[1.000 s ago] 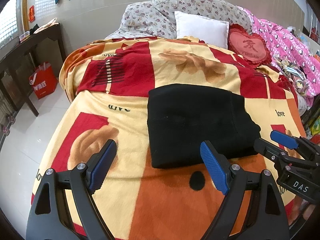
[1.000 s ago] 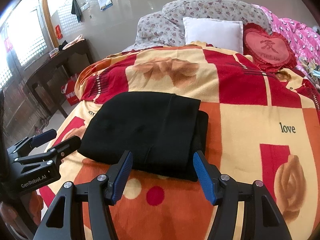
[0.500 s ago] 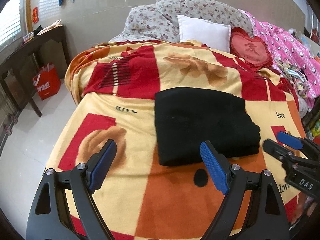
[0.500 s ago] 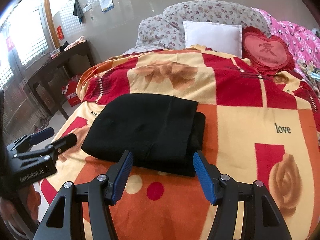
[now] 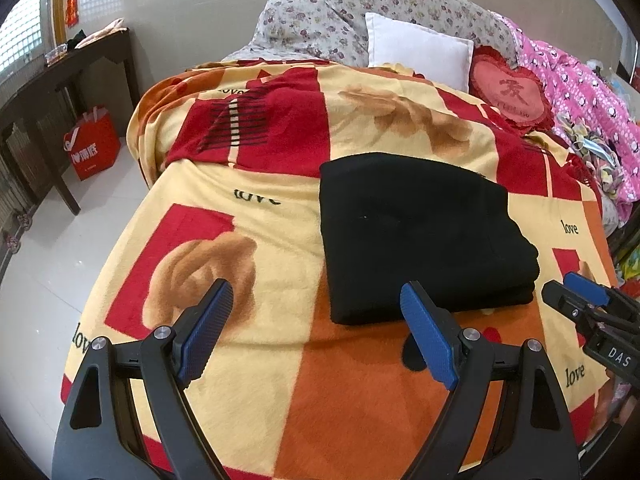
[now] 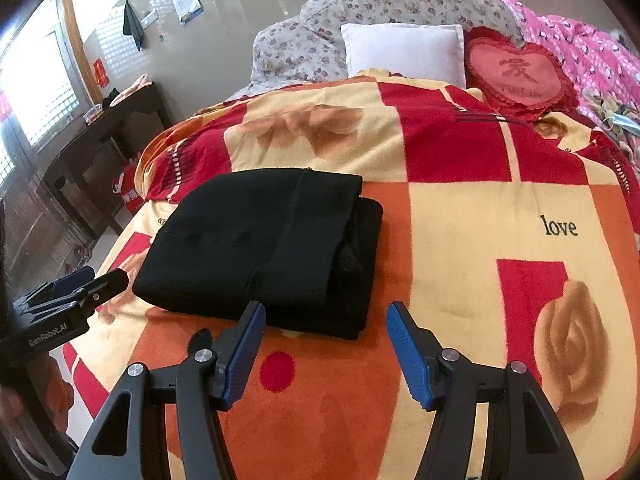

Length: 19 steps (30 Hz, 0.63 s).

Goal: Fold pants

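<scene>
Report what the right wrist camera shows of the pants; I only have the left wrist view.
Observer: The pants lie folded on the blanket. On their right side a lower layer sticks out past the top one.
Operator: Give me the right gripper's state.
Observer: The right gripper is open and empty, just short of the pants' near edge.
Operator: Check my left one from there.
Observer: The left gripper hangs by the pants' near left corner.
</scene>
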Available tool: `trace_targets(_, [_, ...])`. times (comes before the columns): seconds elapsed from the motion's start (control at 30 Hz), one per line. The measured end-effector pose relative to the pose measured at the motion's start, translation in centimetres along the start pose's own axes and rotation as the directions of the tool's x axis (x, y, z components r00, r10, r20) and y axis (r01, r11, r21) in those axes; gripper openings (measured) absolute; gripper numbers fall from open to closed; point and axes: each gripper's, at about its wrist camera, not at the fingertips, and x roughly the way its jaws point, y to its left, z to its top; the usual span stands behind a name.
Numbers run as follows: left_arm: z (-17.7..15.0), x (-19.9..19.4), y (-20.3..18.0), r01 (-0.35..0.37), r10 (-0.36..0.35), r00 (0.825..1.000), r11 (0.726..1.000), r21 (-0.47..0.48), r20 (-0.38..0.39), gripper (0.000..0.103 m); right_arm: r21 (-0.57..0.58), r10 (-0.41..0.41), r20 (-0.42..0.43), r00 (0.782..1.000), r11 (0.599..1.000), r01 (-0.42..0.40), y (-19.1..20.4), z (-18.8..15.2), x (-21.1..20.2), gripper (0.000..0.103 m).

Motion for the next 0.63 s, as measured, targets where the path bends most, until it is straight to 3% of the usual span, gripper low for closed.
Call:
trace_targets(0.47, [-0.3, -0.8, -1.0, -0.001, -0.001, 0.999, 0.999, 0.036, 0.042, 0.086, 0.001, -0.011, 0.016, 1.000, 1.000, 0.011, -0.3, 0.1, -0.5, 0.061])
trace_targets(0.63, [-0.6, -0.5, -1.4, -0.006, 0.002, 0.998, 0.998, 0.062, 0.057, 0.086, 0.014, -0.062, 0.036, 0.997, 0.998, 0.061, -2.0, 0.1, 0.1, 0.061])
